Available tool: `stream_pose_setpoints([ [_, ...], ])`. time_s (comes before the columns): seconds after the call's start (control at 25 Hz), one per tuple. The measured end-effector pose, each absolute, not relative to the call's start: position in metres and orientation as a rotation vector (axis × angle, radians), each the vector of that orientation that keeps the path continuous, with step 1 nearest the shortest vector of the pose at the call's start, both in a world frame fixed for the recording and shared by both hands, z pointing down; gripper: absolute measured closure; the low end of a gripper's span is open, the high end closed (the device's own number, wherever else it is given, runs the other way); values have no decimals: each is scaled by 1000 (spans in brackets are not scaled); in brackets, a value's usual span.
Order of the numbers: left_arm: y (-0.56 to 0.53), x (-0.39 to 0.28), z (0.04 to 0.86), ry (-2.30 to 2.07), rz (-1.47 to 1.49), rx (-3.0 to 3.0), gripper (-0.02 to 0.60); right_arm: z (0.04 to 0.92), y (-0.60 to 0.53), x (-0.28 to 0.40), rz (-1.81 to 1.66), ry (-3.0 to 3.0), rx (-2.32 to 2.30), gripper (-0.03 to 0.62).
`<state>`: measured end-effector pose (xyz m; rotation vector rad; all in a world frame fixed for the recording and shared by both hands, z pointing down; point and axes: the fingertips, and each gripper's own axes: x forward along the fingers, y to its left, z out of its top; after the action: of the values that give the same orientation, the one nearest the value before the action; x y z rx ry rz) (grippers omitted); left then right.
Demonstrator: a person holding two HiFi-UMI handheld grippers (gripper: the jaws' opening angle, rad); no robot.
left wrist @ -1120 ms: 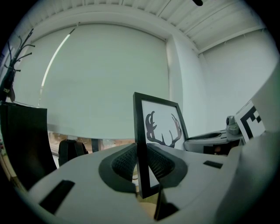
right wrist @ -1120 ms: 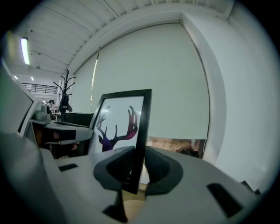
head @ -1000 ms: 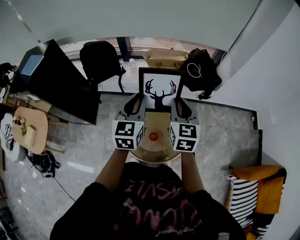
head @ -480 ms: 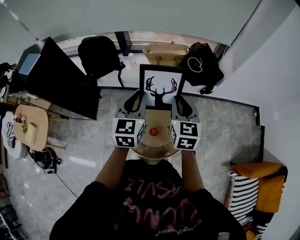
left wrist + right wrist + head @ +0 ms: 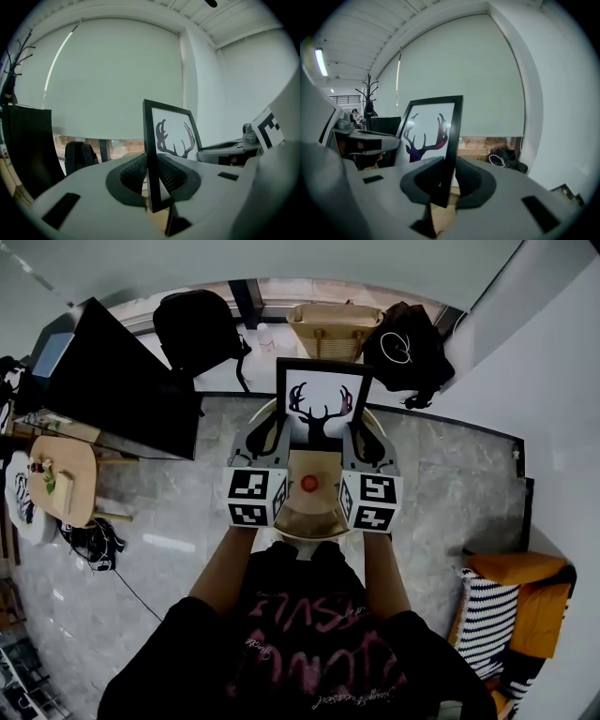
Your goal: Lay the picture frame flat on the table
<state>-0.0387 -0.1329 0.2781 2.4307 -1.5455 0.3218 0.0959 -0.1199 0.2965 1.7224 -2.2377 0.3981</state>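
A black picture frame (image 5: 322, 407) with a deer-antler print stands upright over the far part of a small round wooden table (image 5: 309, 514). My left gripper (image 5: 269, 439) is shut on the frame's left edge, and my right gripper (image 5: 365, 441) is shut on its right edge. In the left gripper view the frame (image 5: 172, 136) rises edge-on from between the dark pads (image 5: 129, 174), with the left gripper (image 5: 151, 177) clamped on it. In the right gripper view the frame (image 5: 433, 129) stands the same way in the right gripper (image 5: 446, 180). A small red thing (image 5: 308, 484) lies on the table between my hands.
A large black screen (image 5: 122, 381) stands at the left, and a black backpack (image 5: 197, 329), a wooden basket (image 5: 333, 329) and a black bag (image 5: 408, 357) sit by the window. A small wooden side table (image 5: 61, 479) is at far left; an orange chair (image 5: 516, 601) is at lower right.
The frame and both grippers have shifted slightly farther from me over the table. Both grips on the frame's edges are unchanged.
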Motion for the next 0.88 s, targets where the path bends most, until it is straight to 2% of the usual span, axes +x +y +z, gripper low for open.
stream_pose_setpoints([
  [0.88,-102,-42,328,-1501,388,2338,509,344,-90,93,497,-2187,1644,511],
])
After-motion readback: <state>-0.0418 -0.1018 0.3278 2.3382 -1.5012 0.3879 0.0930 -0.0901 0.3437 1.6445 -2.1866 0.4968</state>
